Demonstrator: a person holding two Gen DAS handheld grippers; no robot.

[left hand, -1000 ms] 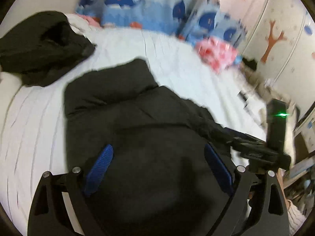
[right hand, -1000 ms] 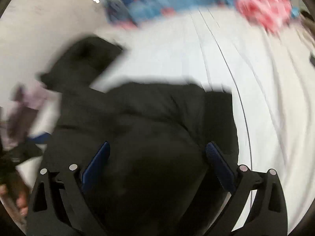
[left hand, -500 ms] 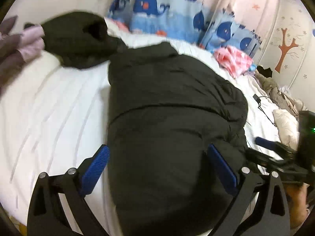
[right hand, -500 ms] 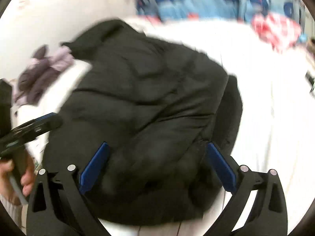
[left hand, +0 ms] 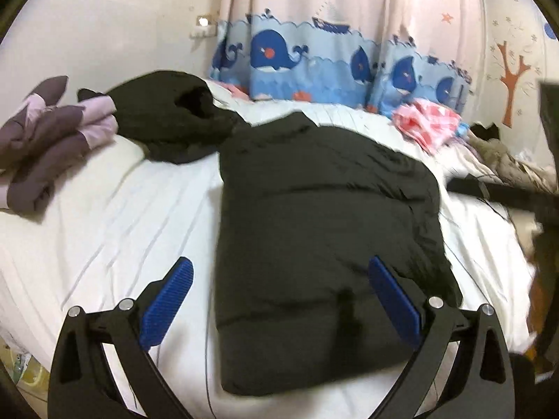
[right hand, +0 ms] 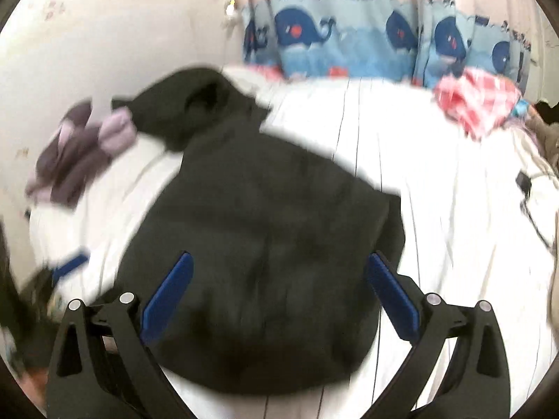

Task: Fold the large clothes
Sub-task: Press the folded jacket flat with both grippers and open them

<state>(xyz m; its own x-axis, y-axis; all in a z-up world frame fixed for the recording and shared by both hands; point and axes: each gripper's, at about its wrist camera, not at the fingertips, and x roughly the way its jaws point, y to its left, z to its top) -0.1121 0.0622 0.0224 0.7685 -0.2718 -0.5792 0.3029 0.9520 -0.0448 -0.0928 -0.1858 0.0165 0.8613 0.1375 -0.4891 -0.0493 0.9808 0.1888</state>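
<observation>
Jacket: your black jacket (left hand: 314,244) lies partly folded on the bed (left hand: 104,209), its long axis running from the near edge toward the curtain side.
Left claw (left hand: 279,300): released, empty, over the jacket's near left edge.
Right claw (right hand: 279,296): released, empty (blurred view), over the near hem.
Nearer hand: both about equally near; the hem lies just ahead and below.

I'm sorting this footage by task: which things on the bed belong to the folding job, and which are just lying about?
Job: black puffer jacket, folded on the white bed.

Lying about: second black garment, purple quilted garment, pink checked cloth, whale curtain.
</observation>
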